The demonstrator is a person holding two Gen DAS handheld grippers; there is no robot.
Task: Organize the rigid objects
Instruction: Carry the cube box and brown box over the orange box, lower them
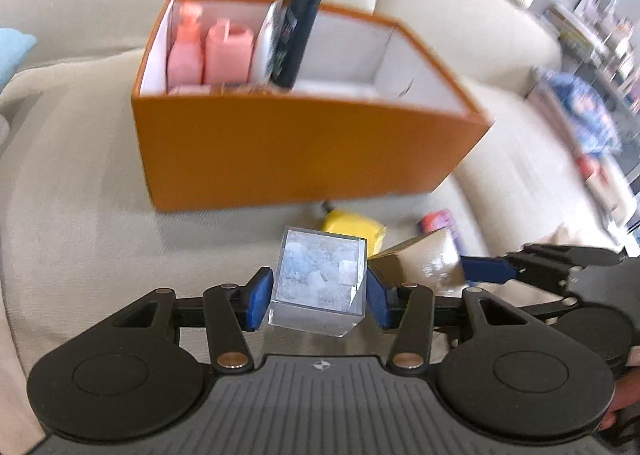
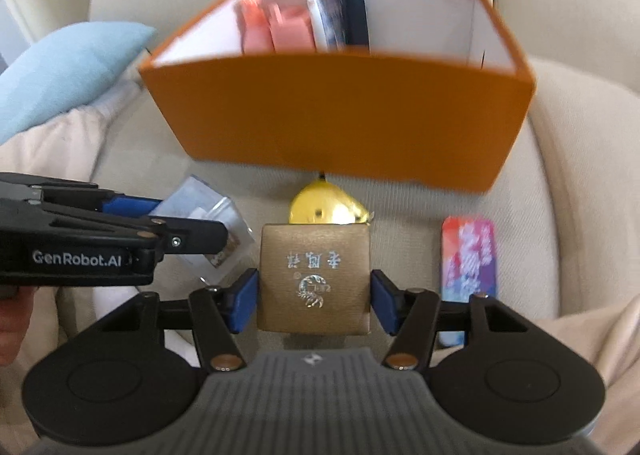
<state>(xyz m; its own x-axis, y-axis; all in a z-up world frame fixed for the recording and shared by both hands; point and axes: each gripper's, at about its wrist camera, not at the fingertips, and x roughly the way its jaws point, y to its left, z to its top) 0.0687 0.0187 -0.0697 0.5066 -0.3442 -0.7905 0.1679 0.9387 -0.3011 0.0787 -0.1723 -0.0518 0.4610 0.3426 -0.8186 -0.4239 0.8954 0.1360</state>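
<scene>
Left gripper (image 1: 318,291) is clamped across the side faces of a clear cube (image 1: 320,279), held tilted above the sofa (image 1: 80,215). Right gripper (image 2: 314,301) is clamped on a gold box (image 2: 314,279), lid up, printed text reading away from the camera; it looks nearly square, no clear long axis. Both sit just short of the orange bin (image 2: 340,111), probably for loading into its free right side. A yellow item (image 2: 324,209) and a colourful pack (image 2: 470,259), long axis toward the bin, lie on the cushion.

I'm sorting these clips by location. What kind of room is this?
Probably a home living room: the orange box sits on a beige sofa, a blue cushion lies beside it, and cluttered shelves stand behind.
</scene>
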